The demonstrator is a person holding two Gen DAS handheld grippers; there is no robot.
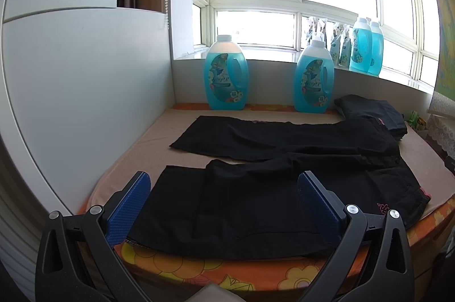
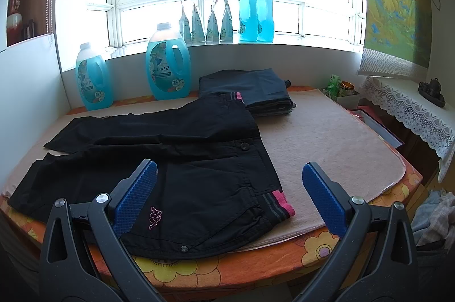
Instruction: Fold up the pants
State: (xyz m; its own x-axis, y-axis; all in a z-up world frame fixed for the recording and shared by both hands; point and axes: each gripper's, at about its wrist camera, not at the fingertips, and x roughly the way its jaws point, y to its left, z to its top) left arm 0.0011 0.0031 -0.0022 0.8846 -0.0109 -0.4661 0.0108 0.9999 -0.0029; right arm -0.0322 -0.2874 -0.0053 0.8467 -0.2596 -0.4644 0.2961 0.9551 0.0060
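Observation:
Black pants lie spread flat on a beige towel on the table, legs to the left, pink-trimmed waistband to the right. My left gripper is open and empty, above the near leg's cuff end. My right gripper is open and empty, above the waist part of the pants, near the pink logo. Neither gripper touches the cloth.
A folded dark garment lies at the back right of the towel. Two blue detergent bottles stand on the table's far edge; more bottles and pouches stand on the windowsill. A white panel is at left. A lace-covered shelf is at right.

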